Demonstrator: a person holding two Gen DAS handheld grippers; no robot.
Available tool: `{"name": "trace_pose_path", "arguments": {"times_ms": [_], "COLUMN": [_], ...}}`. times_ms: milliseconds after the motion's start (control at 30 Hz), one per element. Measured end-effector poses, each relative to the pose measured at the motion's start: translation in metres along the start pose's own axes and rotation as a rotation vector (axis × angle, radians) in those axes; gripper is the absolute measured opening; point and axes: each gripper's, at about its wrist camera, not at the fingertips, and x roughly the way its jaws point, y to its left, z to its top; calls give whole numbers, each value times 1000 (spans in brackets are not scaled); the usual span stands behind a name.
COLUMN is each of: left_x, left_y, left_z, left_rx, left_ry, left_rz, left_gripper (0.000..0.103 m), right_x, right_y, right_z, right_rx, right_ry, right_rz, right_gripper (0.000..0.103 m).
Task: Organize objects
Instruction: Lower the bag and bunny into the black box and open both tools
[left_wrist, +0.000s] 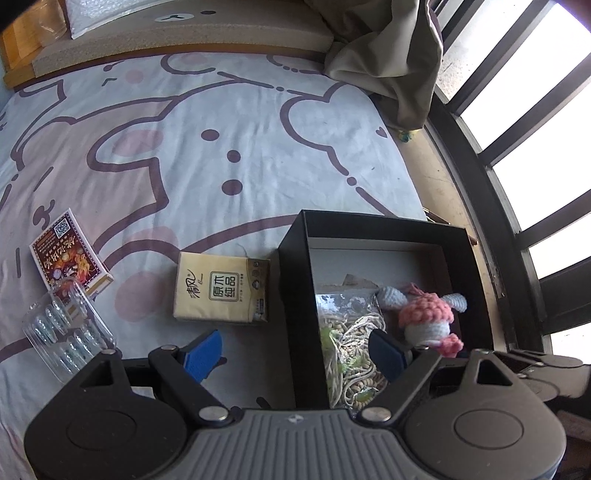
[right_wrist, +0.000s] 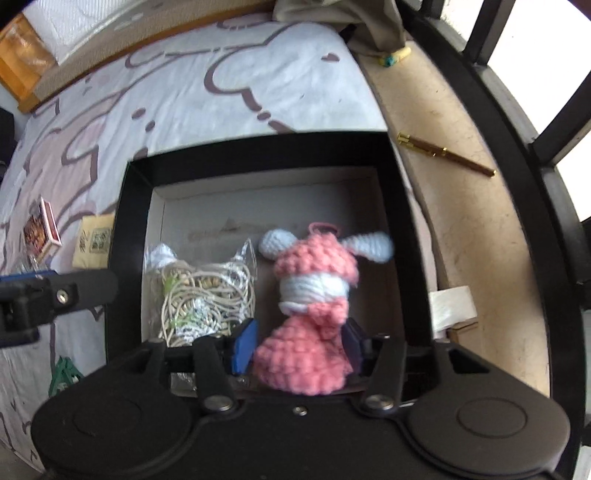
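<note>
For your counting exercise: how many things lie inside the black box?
2: a bag of beads on the left and a crochet doll on the right. More may hide underneath.

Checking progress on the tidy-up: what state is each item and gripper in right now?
black box: open, lidless
crochet doll: upright in box, between right gripper's parted jaws
bag of beaded cord: inside box
tissue pack: flat on bed
clear cup: on its side
left gripper: open, empty

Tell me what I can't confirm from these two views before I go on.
- Right gripper pads' contact with the crochet doll: right wrist view, blurred, doll covers the far pad.
- Box near wall: both views, hidden behind gripper bodies.
- Bead bag contents: too small.
- Glass base: left view, behind the gripper.
</note>
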Motion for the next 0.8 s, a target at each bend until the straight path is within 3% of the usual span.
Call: {"name": "trace_pose_path", "arguments": {"times_ms": [100,200,433,533,800], "left_x": [-1,-2,0,1,3], "left_y": [-2,-4,-6,-5,-6], "left_z": [0,-1,-1,-1,-2], "left_rx": [4,7,16,17,33], "left_ry": [-3,-7,-4,-4,3], "left_rz": [2,0,5,6,13], "left_gripper": [87,87,87,87,87], "right_x": [-7,-8,8,3,9], "right_y": [-8,-19,-19,-20,-9], "right_z": [3,2,0,1,-1], "right_rx": [27,76,136,165,108], "right_ry": [-28,-23,26,9,-4], "right_rz": [-5,9,108,170,123], "right_gripper": [43,29,27,20,21]}}
